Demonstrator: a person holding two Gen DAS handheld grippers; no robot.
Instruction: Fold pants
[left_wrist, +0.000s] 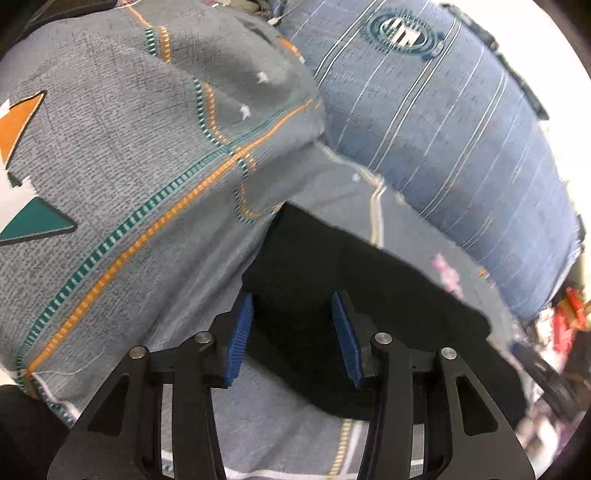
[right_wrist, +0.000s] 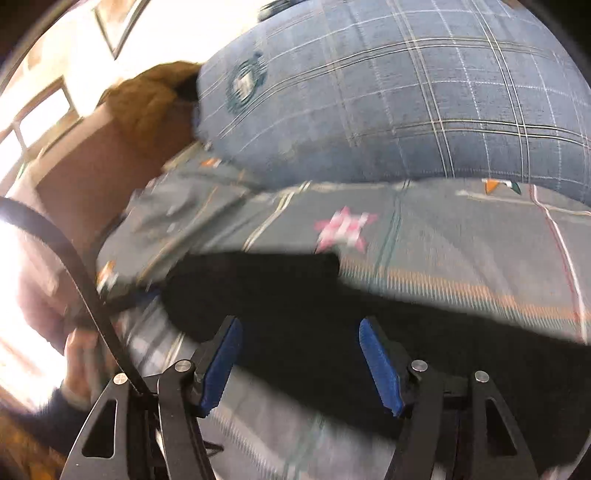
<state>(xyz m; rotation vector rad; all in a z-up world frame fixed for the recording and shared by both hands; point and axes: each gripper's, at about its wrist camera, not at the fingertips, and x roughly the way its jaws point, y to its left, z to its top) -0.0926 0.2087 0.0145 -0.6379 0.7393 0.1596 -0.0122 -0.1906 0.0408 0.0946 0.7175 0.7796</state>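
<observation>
The black pants (left_wrist: 332, 258) lie folded into a flat dark slab on a grey bed cover (left_wrist: 129, 166) stitched in teal and orange. My left gripper (left_wrist: 291, 295) hovers over the slab's near end, its blue pads (left_wrist: 242, 332) apart and pressing on nothing. In the blurred right wrist view the pants (right_wrist: 277, 288) stretch across the cover (right_wrist: 461, 240), and my right gripper (right_wrist: 299, 322) stands open wide just above them, holding nothing. Whether either gripper's fingers touch the cloth below cannot be told.
A large blue plaid pillow (left_wrist: 424, 110) (right_wrist: 406, 92) lies just behind the pants. A brown fuzzy item (right_wrist: 147, 99) and a brown board (right_wrist: 92, 173) are at the left. A black strap (right_wrist: 74, 266) and a blurred hand (right_wrist: 81, 354) show at lower left.
</observation>
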